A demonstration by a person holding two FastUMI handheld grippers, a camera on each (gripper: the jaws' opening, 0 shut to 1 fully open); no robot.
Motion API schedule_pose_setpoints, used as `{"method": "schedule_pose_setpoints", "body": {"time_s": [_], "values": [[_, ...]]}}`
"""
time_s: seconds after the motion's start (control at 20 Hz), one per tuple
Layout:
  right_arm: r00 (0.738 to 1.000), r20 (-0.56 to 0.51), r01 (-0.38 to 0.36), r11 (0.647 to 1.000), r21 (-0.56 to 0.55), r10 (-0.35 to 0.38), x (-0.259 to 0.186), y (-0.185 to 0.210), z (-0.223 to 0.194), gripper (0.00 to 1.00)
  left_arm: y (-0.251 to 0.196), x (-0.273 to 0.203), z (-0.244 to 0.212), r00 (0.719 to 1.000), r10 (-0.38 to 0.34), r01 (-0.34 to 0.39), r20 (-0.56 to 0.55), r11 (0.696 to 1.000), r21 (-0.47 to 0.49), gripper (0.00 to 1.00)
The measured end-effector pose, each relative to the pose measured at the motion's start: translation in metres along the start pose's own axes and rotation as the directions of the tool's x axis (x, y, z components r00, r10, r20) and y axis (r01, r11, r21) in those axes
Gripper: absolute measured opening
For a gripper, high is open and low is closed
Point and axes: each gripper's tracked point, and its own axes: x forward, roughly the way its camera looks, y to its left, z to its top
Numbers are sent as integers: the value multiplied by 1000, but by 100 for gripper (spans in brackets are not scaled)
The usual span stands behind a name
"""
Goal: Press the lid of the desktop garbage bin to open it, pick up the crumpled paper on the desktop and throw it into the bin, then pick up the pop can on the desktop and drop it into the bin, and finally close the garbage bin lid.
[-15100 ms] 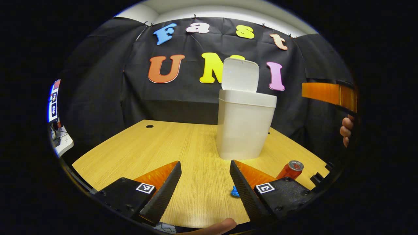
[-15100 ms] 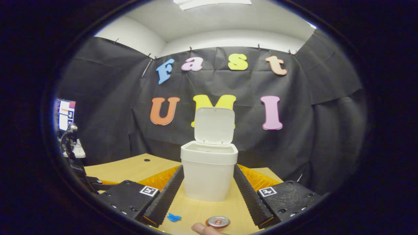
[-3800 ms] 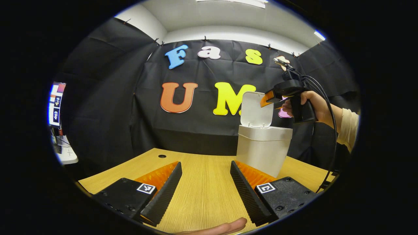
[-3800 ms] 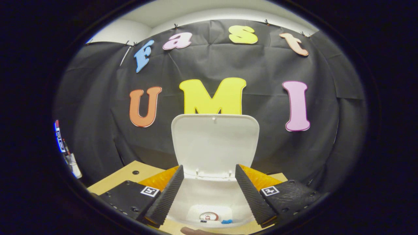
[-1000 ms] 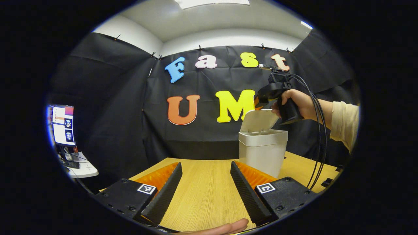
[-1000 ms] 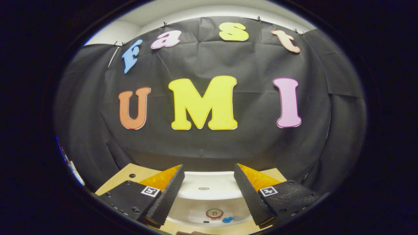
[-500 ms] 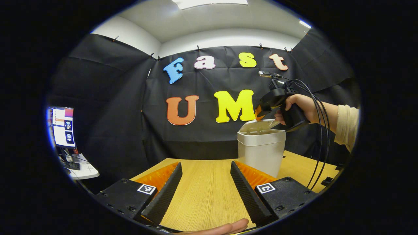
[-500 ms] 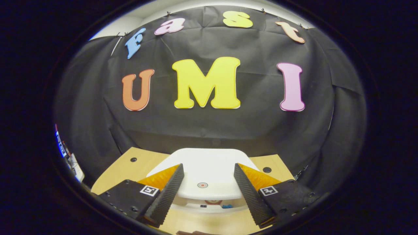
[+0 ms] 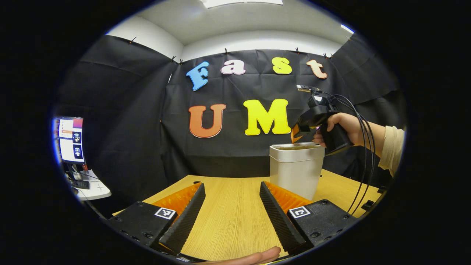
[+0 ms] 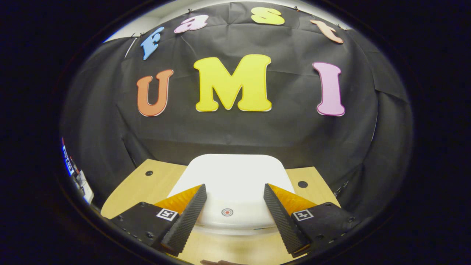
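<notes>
The white desktop bin (image 9: 296, 169) stands on the wooden desk (image 9: 228, 213) with its lid (image 10: 233, 184) lying flat down on its rim. In the right gripper view my right gripper (image 10: 233, 209) hovers open right above the lid, its fingers either side of a small red dot (image 10: 227, 212) on the lid. In the left gripper view that same gripper (image 9: 296, 133), held by a hand (image 9: 344, 127), sits at the bin's top right. My left gripper (image 9: 232, 213) is open and low over the desk, left of the bin, with nothing between its fingers.
A monitor (image 9: 68, 140) and a white side table (image 9: 92, 187) stand at the far left. Black cables (image 9: 364, 158) hang from the right gripper down to the desk's right edge. Two small holes (image 10: 302, 184) sit in the desk behind the bin. A fingertip (image 9: 257, 255) shows at the bottom.
The lid has swung from half raised down to flat on the bin, with the right gripper following it down. The can and blue paper inside are covered. The left gripper has barely moved.
</notes>
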Motion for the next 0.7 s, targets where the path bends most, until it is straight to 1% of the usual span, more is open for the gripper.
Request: {"method": "schedule_pose_setpoints", "body": {"time_s": [0.1, 0.15, 0.3, 0.4, 0.5, 0.55, 0.6, 0.7], "values": [[1000, -5, 6, 1000, -16, -6, 1, 1, -3, 99, 3, 1, 0, 1000, 4, -4, -2, 1000, 2, 96], [1000, -8, 10, 1000, -20, -10, 1, 0, -5, 98, 4, 2, 0, 1000, 6, -6, -1, 1000, 4, 96], [1000, -12, 16, 1000, -16, -16, -1, -3, -8, 99, 4, 1, 1, 1000, 3, -3, 1, 1000, 5, 96], [1000, -18, 22, 1000, -23, -22, -4, -2, -10, 98, 4, 1, 1, 1000, 1, -1, 1, 1000, 5, 96], [999, -26, 30, 1000, -4, -30, -5, -3, -11, 100, 10, 1, 0, 1000, 13, -13, -3, 1000, 3, 96], [999, -27, 35, 999, 13, -34, -6, -3, -12, 98, 11, 2, -1, 1000, 15, -15, -5, 1000, -1, 96], [999, -27, 38, 999, 13, -37, -6, -2, -12, 98, 11, 3, -1, 1000, 12, -12, -4, 1000, -5, 96], [998, -37, 40, 999, -11, -40, -11, -5, -16, 98, 11, 1, -1, 1000, 12, -12, -6, 1000, -7, 96]]}}
